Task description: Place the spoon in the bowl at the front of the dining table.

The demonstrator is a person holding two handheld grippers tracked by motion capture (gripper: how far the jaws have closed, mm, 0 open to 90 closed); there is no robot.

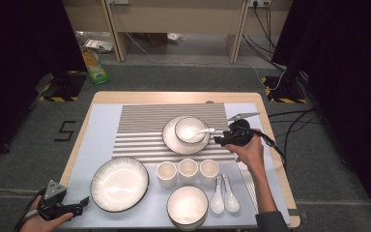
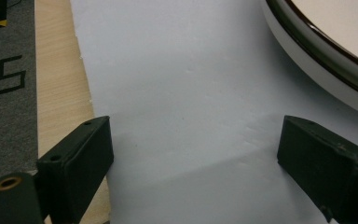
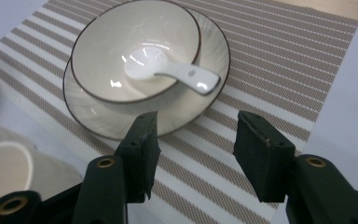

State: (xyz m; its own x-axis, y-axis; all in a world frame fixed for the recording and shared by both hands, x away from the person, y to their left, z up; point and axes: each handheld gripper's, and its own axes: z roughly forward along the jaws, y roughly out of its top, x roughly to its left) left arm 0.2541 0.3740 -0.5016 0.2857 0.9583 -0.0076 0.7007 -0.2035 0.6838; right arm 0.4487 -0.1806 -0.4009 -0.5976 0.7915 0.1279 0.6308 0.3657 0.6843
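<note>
High view overlooks the table (image 1: 101, 99); gripper views sit close above it.

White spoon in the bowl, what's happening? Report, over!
Right tool open, empty, beside the plate. Glossy white ceramic spoon rests in the dark-rimmed white bowl. Left tool open, idle. Nothing in the way.

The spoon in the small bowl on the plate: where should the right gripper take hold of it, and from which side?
Probably by the handle. The spoon lies with its scoop down in the bowl, while the handle end juts over the rim toward the open right gripper. Coming from that side, with one jaw on each long edge of the handle, looks best: the handle is narrow and free, the scoop is sunk in the bowl.
</note>
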